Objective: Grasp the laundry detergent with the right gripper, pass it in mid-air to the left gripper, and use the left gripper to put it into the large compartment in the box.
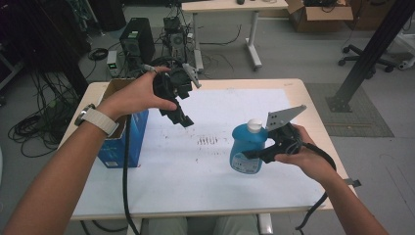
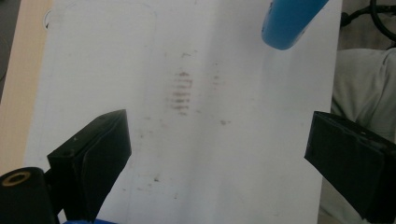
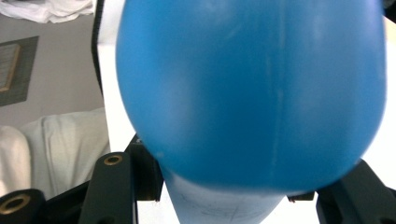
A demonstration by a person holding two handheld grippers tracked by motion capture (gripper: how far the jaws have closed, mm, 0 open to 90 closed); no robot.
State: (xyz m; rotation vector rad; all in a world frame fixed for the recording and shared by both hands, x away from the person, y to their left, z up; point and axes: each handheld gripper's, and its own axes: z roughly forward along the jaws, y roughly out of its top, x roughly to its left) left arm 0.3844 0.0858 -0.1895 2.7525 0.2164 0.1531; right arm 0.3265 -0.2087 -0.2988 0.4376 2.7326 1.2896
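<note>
A blue bottle (image 1: 247, 147) with a white cap stands on the white sheet (image 1: 215, 161) at the table's right, tilted a little. My right gripper (image 1: 254, 154) is shut on the bottle's lower body; its blue side (image 3: 252, 88) bulges close above the jaws in the right gripper view. My left gripper (image 1: 182, 117) is held in the air over the sheet's upper left, jaws wide open and pointing down with nothing between them. In the left gripper view one end of the bottle (image 2: 289, 21) shows at the top, far from the open jaws.
A blue and brown cardboard box (image 1: 122, 132) sits at the table's left edge, below my left wrist. Dark smudges (image 1: 208, 141) mark the sheet's middle. Cables, a computer tower (image 1: 137, 41) and another table stand on the floor beyond.
</note>
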